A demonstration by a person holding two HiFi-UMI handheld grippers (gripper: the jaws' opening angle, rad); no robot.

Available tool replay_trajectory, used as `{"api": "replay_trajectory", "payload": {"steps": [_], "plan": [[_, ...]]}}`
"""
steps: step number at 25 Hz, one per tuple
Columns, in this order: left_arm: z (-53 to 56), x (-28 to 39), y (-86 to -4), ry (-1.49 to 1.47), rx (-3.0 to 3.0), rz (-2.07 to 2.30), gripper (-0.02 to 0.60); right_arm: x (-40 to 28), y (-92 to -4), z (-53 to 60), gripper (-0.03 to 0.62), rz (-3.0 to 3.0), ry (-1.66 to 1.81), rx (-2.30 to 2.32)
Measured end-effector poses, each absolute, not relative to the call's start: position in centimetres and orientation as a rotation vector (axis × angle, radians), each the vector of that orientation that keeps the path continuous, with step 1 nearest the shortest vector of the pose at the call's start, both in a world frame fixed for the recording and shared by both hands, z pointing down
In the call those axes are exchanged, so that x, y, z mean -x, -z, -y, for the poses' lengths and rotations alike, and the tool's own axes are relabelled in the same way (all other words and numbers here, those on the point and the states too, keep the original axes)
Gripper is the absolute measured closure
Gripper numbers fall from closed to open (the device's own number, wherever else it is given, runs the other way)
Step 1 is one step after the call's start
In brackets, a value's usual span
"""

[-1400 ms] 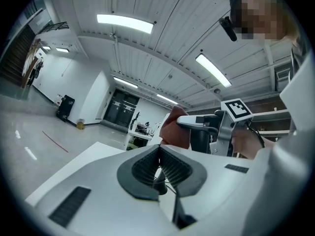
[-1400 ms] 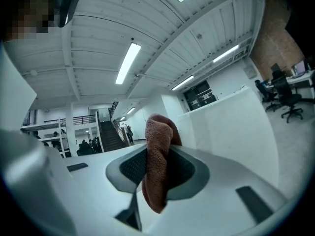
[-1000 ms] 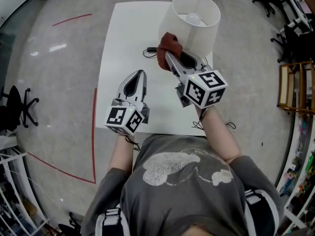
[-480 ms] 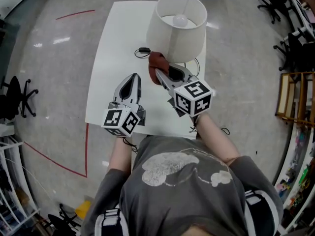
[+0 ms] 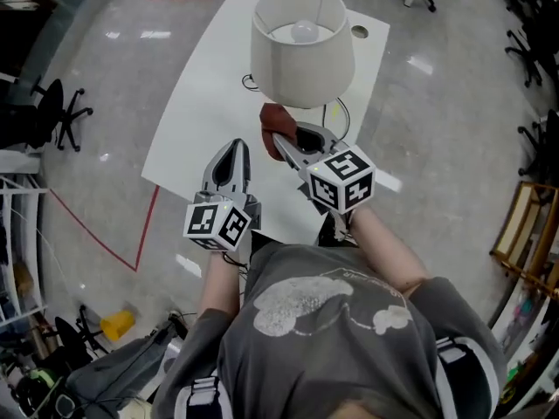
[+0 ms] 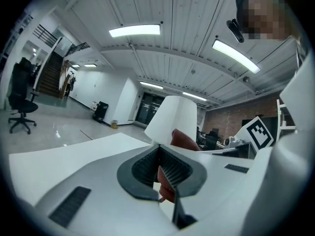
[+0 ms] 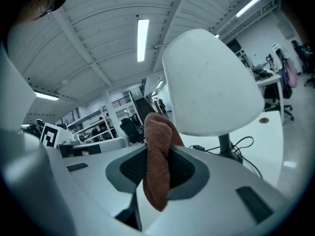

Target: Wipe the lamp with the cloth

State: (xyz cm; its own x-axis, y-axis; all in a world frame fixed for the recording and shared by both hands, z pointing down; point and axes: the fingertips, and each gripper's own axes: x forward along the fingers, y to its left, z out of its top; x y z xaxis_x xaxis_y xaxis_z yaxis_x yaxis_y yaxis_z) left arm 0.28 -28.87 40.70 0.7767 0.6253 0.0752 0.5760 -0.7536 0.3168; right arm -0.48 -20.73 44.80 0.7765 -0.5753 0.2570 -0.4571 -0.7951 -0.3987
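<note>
Pinching the soft, limp cloth (image 5: 269,117) in the right gripper (image 5: 278,136), mid-frame, just below the lamp (image 5: 301,46) up top. Left gripper (image 5: 230,150) pressed together, empty, lower left. Likely light and tippy: wipe gently, steady by the stem (image 7: 224,142).

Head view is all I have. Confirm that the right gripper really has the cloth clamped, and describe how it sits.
Observer: The right gripper view shows the right gripper with its jaws shut on the red-brown cloth. The cloth bulges above the pads and hangs out below them.
Operator: Now give me what is under the shade.
Observer: Below the white lampshade, a slim stem rises from the white table.
Operator: Report the left gripper.
Observer: The left gripper view shows the left gripper with its jaws together and nothing held. The cloth shows beyond them.
</note>
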Motion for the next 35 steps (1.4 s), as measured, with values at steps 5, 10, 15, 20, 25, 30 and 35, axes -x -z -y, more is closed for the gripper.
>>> {"api": "replay_trajectory", "payload": {"steps": [5,10,15,20,25,30,35], "plan": [[29.7,3.2,-41.4,-0.248,-2.739,-0.784,0.574,2.1,-45.6,20.9,0.497,-0.946,0.58,2.632],[32.6,4.3,-41.7,-0.251,-2.754,-0.696,0.574,1.9,-45.9,22.5,0.497,-1.0,0.612,2.616],[35.7,3.6,-41.9,-0.234,-2.751,-0.652,0.574,1.2,-46.0,24.9,0.497,-1.025,0.64,2.634],[37.4,2.8,-42.6,-0.238,-2.707,-0.635,0.574,0.3,-46.3,25.7,0.497,-1.026,0.706,2.673],[38.0,2.1,-42.8,-0.237,-2.713,-0.602,0.574,-0.3,-46.3,26.0,0.497,-1.078,0.723,2.683],[36.5,3.2,-42.4,-0.201,-2.731,-0.451,0.574,-0.4,-46.6,24.8,0.497,-1.231,0.727,2.623],[35.7,4.6,-42.1,-0.12,-2.789,-0.193,0.574,0.1,-47.3,25.4,0.497,-1.534,0.742,2.505]]}}
